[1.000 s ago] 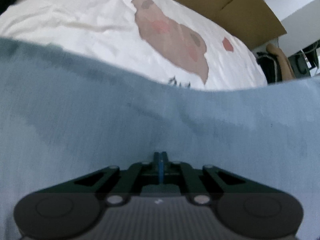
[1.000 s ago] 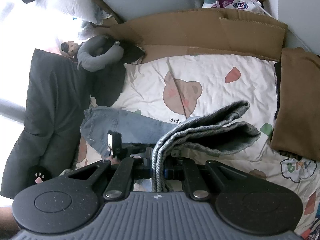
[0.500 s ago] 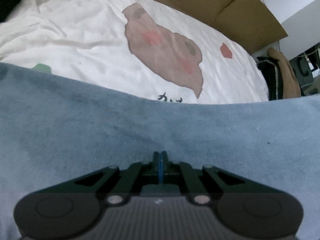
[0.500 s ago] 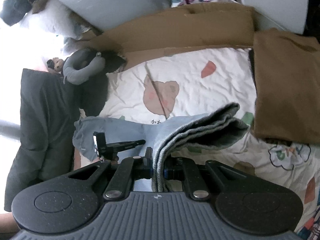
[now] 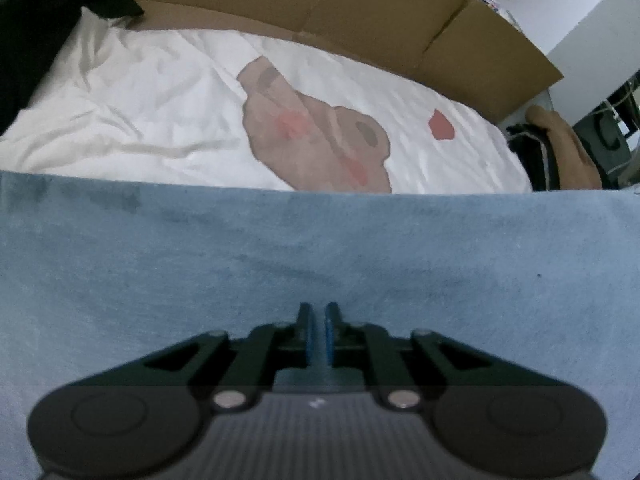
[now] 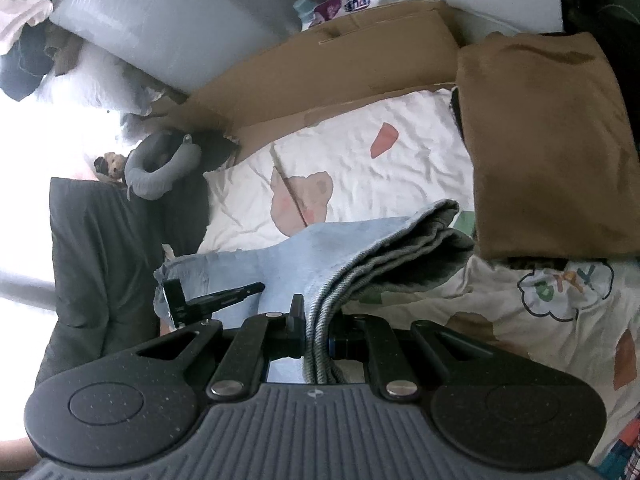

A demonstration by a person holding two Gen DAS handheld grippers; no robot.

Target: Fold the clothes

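Left wrist view: the left tool [image 5: 318, 320] sits low in frame, its two blue-lined fingers almost together with only a thin slit between them. The jaws have just been easing apart, and no cloth is visible in the slit. The light blue jeans [image 5: 280, 248] spread flat right across the frame beneath and ahead of the fingers. Beyond their far edge lies the white bedsheet [image 5: 160, 120] with a brown bear print [image 5: 316, 148]. Flattened cardboard [image 5: 360, 12] stands along the far side of the bed. A hand [image 5: 568, 148] shows at the right edge.

Right wrist view: the right tool [image 6: 318, 320] is clamped on a bunched, layered fold of the jeans [image 6: 328, 252]; the grey inner side of the denim runs between the fingers and out toward the right. The rest of the jeans lie on the bed toward the left, where the left tool [image 6: 216, 300] is above them. A brown folded garment [image 6: 548, 152] rests on the bed at right, just beside the lifted fold. A dark garment [image 6: 100, 260] lies at left, with a grey neck pillow [image 6: 160, 168] behind it.
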